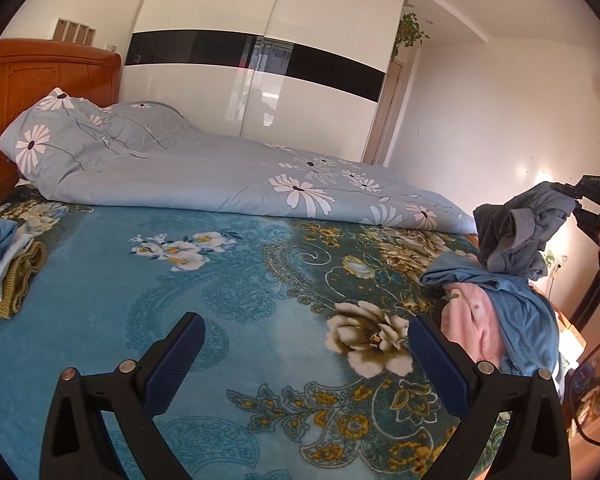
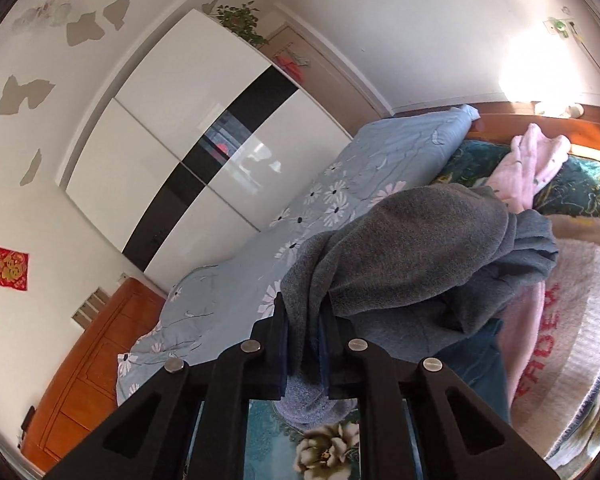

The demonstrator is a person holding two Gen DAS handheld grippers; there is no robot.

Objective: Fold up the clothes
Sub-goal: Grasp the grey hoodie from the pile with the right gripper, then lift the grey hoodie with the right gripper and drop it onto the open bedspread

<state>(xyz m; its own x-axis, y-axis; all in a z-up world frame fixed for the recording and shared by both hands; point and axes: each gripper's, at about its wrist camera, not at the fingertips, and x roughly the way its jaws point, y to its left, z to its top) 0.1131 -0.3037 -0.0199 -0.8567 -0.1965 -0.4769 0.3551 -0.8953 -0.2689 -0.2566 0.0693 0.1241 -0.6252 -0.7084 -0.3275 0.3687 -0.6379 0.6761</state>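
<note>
Right wrist view: the right gripper [image 2: 303, 344] has its jaws clamped tight on a crumpled grey knitted garment [image 2: 420, 256], which bunches up ahead of them, lifted clear of the bed's teal floral blanket [image 2: 268, 436]. The left gripper [image 1: 306, 364] hovers over that blanket with jaws spread wide, nothing between them. Just beyond its right jaw lies a heap of blue and pink clothes [image 1: 500, 320].
</note>
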